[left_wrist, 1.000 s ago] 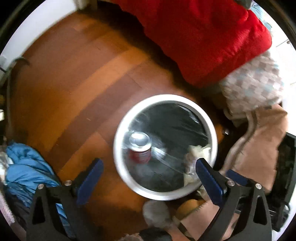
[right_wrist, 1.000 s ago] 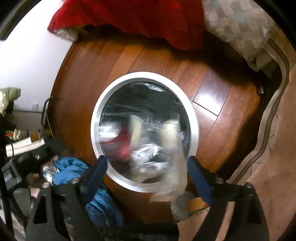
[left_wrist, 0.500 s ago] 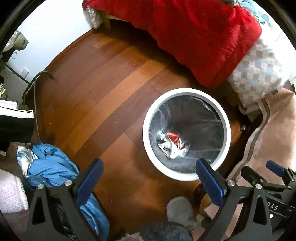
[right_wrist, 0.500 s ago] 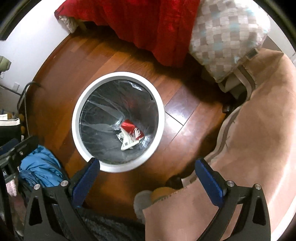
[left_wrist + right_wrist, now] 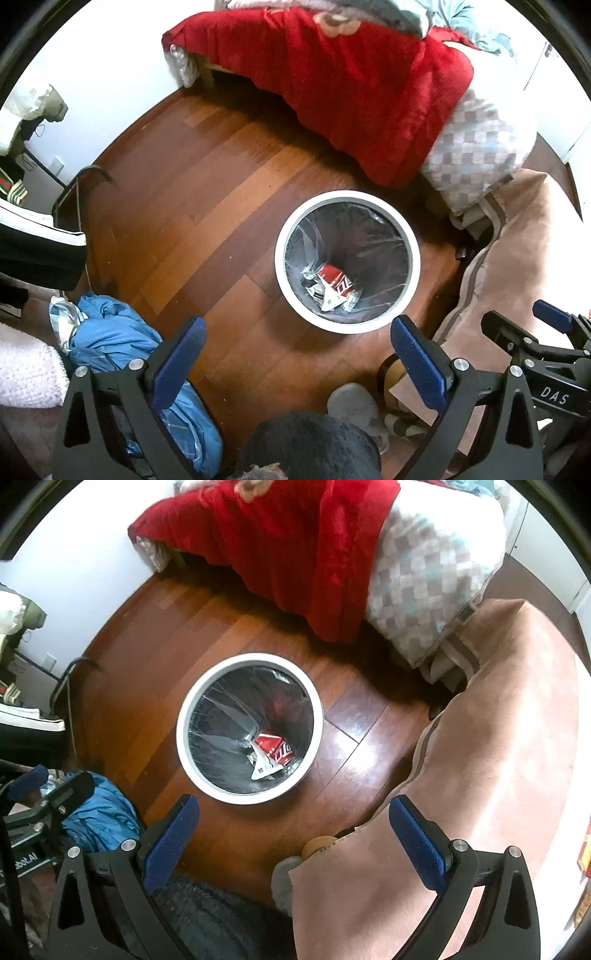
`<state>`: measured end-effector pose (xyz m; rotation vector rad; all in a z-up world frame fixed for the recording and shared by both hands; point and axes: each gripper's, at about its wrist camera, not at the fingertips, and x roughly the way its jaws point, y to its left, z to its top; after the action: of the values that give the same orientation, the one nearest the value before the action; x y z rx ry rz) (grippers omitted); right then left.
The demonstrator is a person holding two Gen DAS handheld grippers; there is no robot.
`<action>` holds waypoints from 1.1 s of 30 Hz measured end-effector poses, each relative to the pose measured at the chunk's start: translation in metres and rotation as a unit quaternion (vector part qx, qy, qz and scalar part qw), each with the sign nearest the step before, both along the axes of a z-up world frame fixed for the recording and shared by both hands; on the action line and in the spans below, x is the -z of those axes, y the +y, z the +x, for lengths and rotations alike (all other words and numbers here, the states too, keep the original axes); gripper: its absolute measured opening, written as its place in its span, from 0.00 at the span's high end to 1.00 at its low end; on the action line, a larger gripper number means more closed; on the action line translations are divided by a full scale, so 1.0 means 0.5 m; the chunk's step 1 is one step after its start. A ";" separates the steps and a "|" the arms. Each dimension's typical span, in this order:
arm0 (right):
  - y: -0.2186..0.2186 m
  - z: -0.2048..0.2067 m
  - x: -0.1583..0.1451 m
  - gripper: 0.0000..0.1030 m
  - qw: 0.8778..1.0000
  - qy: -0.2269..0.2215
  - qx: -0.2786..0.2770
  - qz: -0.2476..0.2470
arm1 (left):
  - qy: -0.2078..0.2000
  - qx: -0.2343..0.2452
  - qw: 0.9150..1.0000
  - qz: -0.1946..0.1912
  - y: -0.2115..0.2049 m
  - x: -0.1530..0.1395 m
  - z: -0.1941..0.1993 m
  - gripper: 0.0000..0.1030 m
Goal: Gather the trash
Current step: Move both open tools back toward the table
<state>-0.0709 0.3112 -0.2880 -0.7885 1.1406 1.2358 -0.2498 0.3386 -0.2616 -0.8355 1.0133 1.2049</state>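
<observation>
A white round trash bin (image 5: 284,236) with a clear liner stands on the wood floor; it also shows in the right wrist view (image 5: 181,734). Inside lie a red can (image 5: 334,278) (image 5: 273,747) and crumpled white and clear wrappers (image 5: 328,301) (image 5: 264,770). My left gripper (image 5: 297,350) is open and empty, high above the floor, near side of the bin. My right gripper (image 5: 293,829) is open and empty, also high, over the floor and rug edge. The right gripper shows at the lower right of the left wrist view (image 5: 532,332).
A bed with a red blanket (image 5: 351,74) and a checked quilt (image 5: 476,147) lies beyond the bin. A pink rug (image 5: 498,738) is at the right. A blue garment (image 5: 110,339) lies at the left. A grey slipper (image 5: 354,406) is by my feet.
Both grippers have risen and drawn back from the bin, which now looks smaller. The can and wrappers that were falling into the bin a second ago now lie at its bottom.
</observation>
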 end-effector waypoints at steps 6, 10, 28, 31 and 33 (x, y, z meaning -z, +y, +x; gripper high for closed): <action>-0.067 0.003 -0.097 0.00 0.999 0.007 0.005 0.044 | -0.019 0.015 0.999 0.032 -0.058 -0.082 0.011 0.01; -0.118 0.020 -0.175 0.00 0.996 0.027 0.018 0.083 | -0.026 0.028 0.997 0.063 -0.102 -0.148 0.024 0.01; -0.685 0.428 -0.196 0.00 0.961 0.004 0.272 0.040 | -0.020 0.260 0.965 0.039 -0.401 -0.048 0.444 0.01; -0.778 0.529 -0.123 0.00 0.946 -0.015 0.324 -0.015 | 0.001 0.297 0.955 0.016 -0.457 0.004 0.542 0.01; -0.828 0.586 -0.077 0.00 0.938 -0.021 0.345 -0.041 | 0.018 0.321 0.947 0.003 -0.490 0.045 0.607 0.01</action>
<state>0.2220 -0.1026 -0.2494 -0.4058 1.2876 0.5821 0.0536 0.0934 -0.2842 -0.4179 1.1889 0.6620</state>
